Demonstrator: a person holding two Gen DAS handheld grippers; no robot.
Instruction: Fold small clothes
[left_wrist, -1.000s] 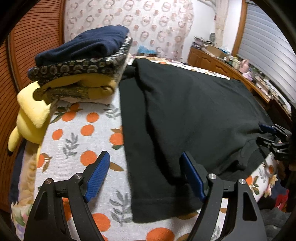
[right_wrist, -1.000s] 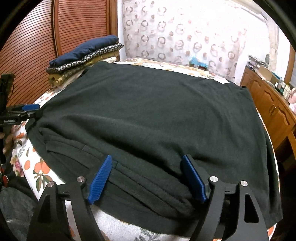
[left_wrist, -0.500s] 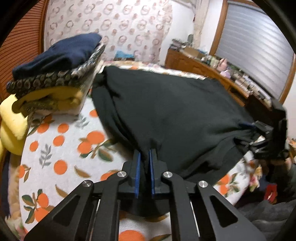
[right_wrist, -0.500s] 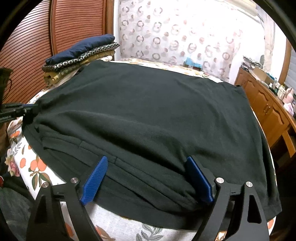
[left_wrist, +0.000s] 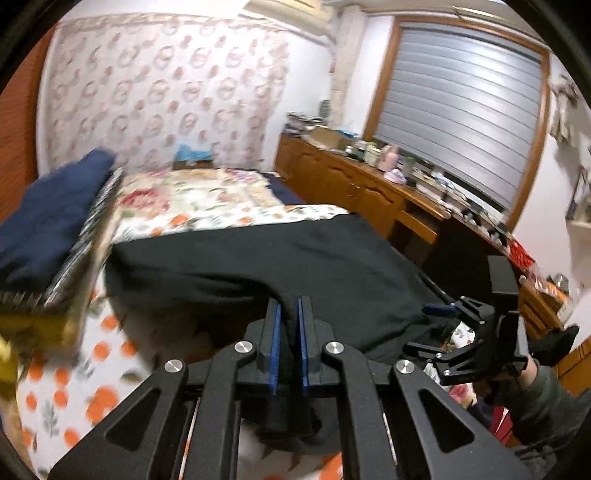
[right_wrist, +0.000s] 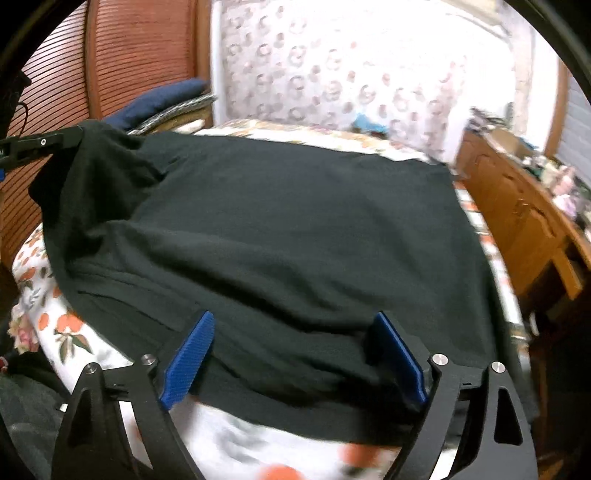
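The black garment (right_wrist: 288, 236) lies spread over the bed (left_wrist: 207, 201), covering most of the orange-print sheet (right_wrist: 48, 295) in the right wrist view. In the left wrist view the left tongs (left_wrist: 289, 321), at lower centre of the frame, are pressed together with a bunched edge of the dark cloth pinched between their blue pads (left_wrist: 275, 343); the cloth rises from the bed to that pinch. From the right wrist view the same corner shows at the upper left of the frame, pulled up off the sheet.

The right tongs (right_wrist: 295, 354), at the bottom of their own view, are spread wide, blue pads well apart, with the near hem of the garment lying between them. Whether either pad touches the cloth I cannot tell. In the left wrist view they appear at the right edge (left_wrist: 465, 332), just beside the garment's hem.

A stack of folded clothes (left_wrist: 51, 236), navy on top, sits at the left of that frame, beside the garment.
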